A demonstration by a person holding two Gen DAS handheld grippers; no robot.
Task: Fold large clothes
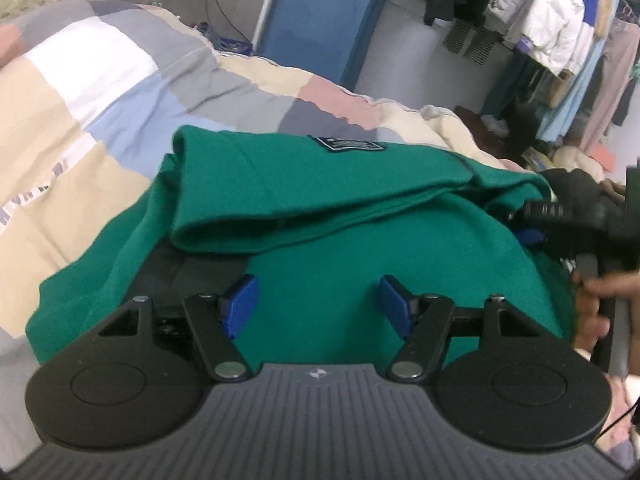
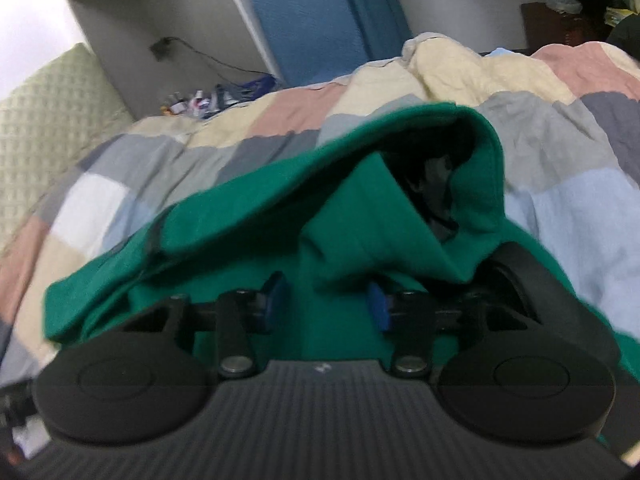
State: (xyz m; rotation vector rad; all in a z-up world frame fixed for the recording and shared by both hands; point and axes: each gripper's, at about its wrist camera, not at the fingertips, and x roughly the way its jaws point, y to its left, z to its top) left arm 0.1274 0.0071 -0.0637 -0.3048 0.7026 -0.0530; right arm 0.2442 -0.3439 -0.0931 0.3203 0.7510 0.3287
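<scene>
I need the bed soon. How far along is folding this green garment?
Done: one flap of the green garment already lies folded over on the patchwork quilt. In hand: a bunched fold sits between the right hand-held gripper pads. Left hand-held gripper open. Left: flattening, final folds.

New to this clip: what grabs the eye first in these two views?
The green garment dominates, heaped partly folded in the middle of the patchwork quilt, a dark label on its top fold. In the left wrist view the left claw hangs open over it with nothing between its blue pads. In the right wrist view the right claw has green cloth bunched between its fingers; blur hides whether they pinch it.
</scene>
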